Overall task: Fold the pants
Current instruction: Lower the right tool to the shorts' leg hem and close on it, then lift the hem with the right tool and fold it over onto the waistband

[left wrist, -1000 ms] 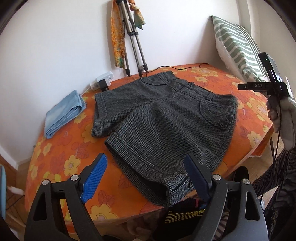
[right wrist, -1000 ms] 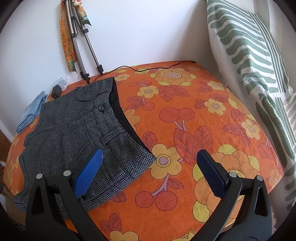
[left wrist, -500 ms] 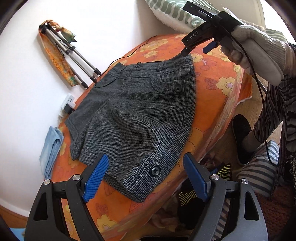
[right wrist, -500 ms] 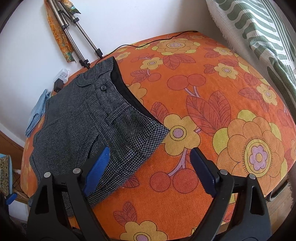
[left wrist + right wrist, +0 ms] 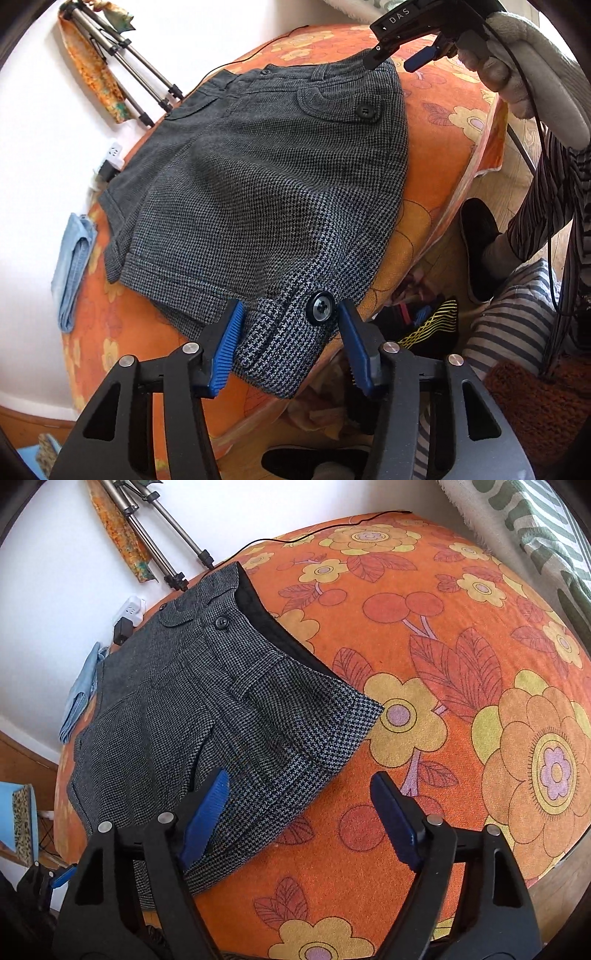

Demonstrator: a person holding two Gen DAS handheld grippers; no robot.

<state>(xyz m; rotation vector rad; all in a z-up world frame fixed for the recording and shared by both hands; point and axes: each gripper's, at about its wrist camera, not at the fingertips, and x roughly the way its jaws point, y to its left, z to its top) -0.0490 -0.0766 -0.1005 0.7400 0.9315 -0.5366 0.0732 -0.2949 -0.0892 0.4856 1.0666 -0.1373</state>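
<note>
Grey houndstooth shorts (image 5: 258,192) lie flat on the orange flowered table (image 5: 439,122). My left gripper (image 5: 290,325) is open, its blue pads on either side of the near leg hem with the black button (image 5: 320,307), which hangs at the table edge. My right gripper (image 5: 301,797) is open above the waistband corner (image 5: 351,716) of the shorts (image 5: 192,709), left pad over the cloth, right pad over bare table (image 5: 461,664). It also shows in the left wrist view (image 5: 399,61), at the far waist corner.
A folded blue denim piece (image 5: 72,266) lies at the table's left. A tripod (image 5: 140,85), an orange scarf and a white power strip (image 5: 112,155) are at the wall. A striped pillow (image 5: 535,528) stands at the right. Clothes and a shoe (image 5: 480,247) lie on the floor.
My left gripper has moved in to the near leg hem and its jaws have narrowed around it. My right gripper has come lower and closer to the waistband corner.
</note>
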